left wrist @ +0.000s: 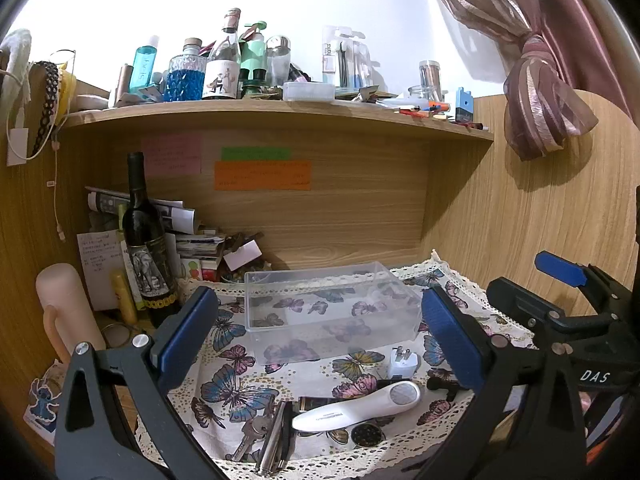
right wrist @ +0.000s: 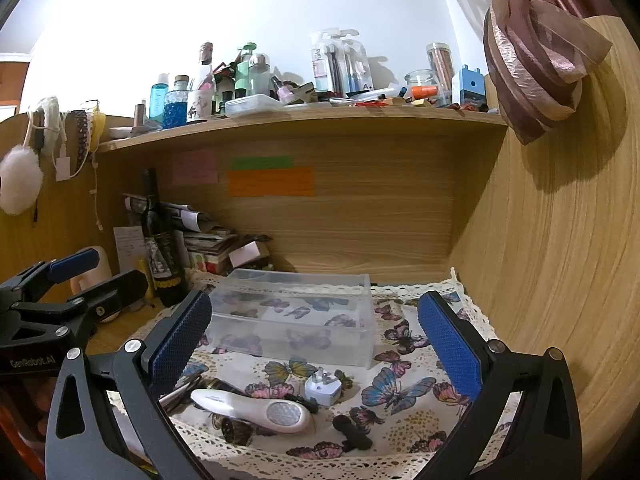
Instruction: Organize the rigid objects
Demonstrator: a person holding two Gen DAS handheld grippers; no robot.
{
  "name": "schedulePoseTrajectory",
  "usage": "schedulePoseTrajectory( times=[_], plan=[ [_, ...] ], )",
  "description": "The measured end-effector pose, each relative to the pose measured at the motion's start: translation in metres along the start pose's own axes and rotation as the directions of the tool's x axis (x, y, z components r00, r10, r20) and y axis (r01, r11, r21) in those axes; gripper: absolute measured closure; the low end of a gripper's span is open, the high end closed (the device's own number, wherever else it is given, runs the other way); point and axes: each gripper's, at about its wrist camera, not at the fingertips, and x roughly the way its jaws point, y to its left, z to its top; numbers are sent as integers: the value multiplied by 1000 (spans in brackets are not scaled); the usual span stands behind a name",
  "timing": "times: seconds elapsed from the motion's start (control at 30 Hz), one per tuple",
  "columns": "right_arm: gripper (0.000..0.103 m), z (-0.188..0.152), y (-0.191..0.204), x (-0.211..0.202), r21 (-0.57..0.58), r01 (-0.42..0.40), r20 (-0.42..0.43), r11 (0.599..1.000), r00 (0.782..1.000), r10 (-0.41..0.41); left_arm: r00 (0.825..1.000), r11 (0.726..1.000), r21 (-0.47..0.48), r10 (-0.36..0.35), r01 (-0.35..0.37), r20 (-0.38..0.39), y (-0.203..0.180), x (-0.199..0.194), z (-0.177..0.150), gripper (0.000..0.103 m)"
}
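Note:
A clear plastic box (left wrist: 326,312) (right wrist: 296,320) stands empty on the butterfly cloth (left wrist: 240,364) (right wrist: 404,392). In front of it lie a white handheld device (left wrist: 360,406) (right wrist: 256,408), a white plug adapter (left wrist: 402,364) (right wrist: 323,388), keys (left wrist: 252,436), a metal tool (left wrist: 276,436), a round dark disc (left wrist: 366,436) and a small black piece (left wrist: 442,382) (right wrist: 352,432). My left gripper (left wrist: 316,340) is open above the objects, empty. My right gripper (right wrist: 316,344) is open and empty, to the right of the left one.
A wine bottle (left wrist: 146,248) (right wrist: 160,248), stacked papers and boxes (left wrist: 192,240) stand at the back left. A pink cylinder (left wrist: 64,304) stands at the left. The shelf (left wrist: 280,114) above is crowded with bottles. A wooden wall (right wrist: 560,280) is close on the right.

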Motion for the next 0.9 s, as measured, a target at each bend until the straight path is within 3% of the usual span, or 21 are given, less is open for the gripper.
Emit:
schedulePoseTrajectory(
  times=[0.9],
  plan=[
    [0,-1,-1,2,8,-18,-3,1000,1000,18,1000,1000,-4,-4,4,-3,0,0,1,0]
  ],
)
